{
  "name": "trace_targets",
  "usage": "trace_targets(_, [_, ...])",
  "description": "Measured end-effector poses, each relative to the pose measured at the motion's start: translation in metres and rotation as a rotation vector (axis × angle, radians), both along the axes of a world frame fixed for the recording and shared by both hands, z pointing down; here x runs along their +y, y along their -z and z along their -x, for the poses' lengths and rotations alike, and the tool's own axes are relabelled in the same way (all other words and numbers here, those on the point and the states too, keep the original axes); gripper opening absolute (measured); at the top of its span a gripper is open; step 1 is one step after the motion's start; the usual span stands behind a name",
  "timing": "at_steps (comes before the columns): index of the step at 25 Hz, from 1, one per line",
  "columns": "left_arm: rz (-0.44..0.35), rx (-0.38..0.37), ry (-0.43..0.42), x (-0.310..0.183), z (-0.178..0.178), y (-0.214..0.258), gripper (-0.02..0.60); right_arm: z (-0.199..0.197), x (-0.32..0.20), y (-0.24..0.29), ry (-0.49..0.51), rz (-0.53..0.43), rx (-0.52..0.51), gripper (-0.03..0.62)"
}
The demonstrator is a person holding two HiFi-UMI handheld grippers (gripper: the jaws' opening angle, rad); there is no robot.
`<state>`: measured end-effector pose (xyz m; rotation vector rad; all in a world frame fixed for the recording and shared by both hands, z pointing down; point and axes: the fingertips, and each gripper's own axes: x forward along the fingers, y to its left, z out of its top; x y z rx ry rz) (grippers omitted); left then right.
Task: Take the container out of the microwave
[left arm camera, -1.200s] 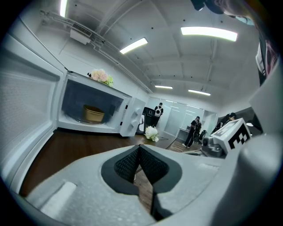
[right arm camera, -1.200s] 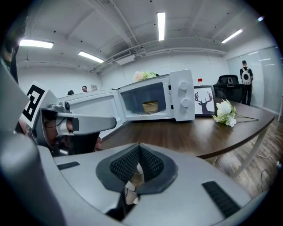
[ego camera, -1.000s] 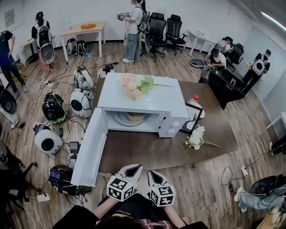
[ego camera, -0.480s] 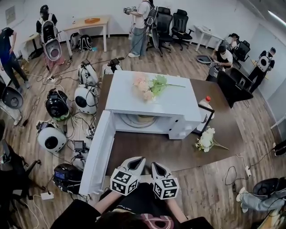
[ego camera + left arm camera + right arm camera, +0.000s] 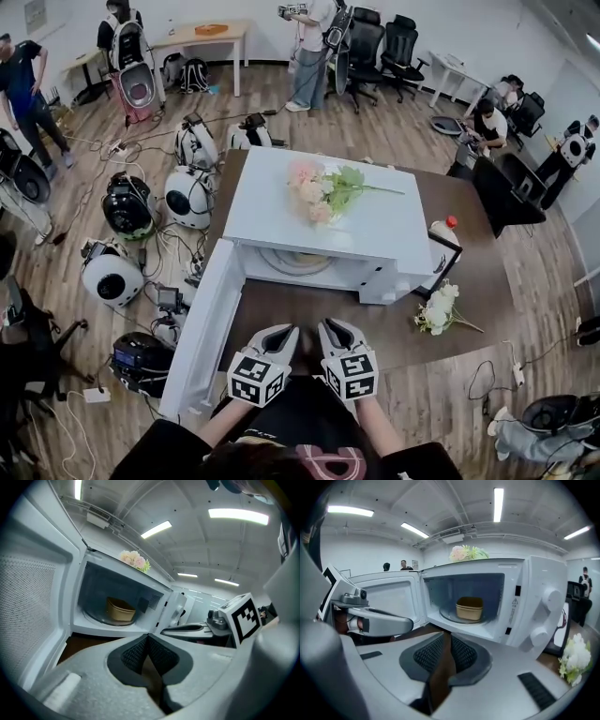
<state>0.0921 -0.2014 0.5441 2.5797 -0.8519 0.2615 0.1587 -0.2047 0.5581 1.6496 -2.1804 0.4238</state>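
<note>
No words or numbers legible
Right of centre, a warning-triangle sticker (image 5: 514, 602) on the microwave (image 5: 536, 573) front; its print too small to read

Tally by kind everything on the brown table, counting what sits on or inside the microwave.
Microwave: 1
Container: 1
Flower bunches: 2
Bottle: 1
Frame: 1
Total: 6

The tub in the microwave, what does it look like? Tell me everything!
The tub is tan, like paper or card, squarish with rounded corners and a thicker band round its top. It stands upright on the round glass plate inside the white microwave, whose door is open. Only the plate touches it.
</note>
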Motion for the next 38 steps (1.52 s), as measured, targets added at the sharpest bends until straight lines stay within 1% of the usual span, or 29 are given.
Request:
trace_targets(2, [0.007,-0.002,0.019,-0.005,0.001,0.001,0.009,0.0,-0.014,0.006,0.037,-0.005,0.031,0.054])
trace_targets(5, [0.011,-0.012,0.035,-0.01,0.001,0.001,0.009,0.0,-0.033,0.014,0.085,-0.009,0.063,0.083])
trace_targets(10, [0.011,-0.028,0.07,-0.02,0.007,0.0,0.009,-0.004,-0.059,0.026,0.127,-0.047,0.116,0.103])
trace_targets(14, [0.01,-0.034,0.101,-0.025,0.013,-0.001,0.009,-0.002,-0.076,0.028,0.172,-0.041,0.179,0.124])
trace_targets(23, [0.004,-0.047,0.144,-0.032,0.021,0.0,0.008,0.003,-0.113,0.029,0.274,-0.044,0.369,0.13])
trace_targets(26, [0.002,-0.048,0.163,-0.033,0.026,0.001,0.009,0.002,-0.122,0.025,0.296,-0.036,0.405,0.135])
trace_targets(31, [0.003,-0.055,0.193,-0.037,0.033,-0.001,0.009,0.004,-0.137,0.016,0.343,-0.043,0.506,0.137])
trace_targets(38, [0.005,-0.064,0.225,-0.04,0.041,-0.002,0.009,0.01,-0.153,0.003,0.402,-0.032,0.61,0.137])
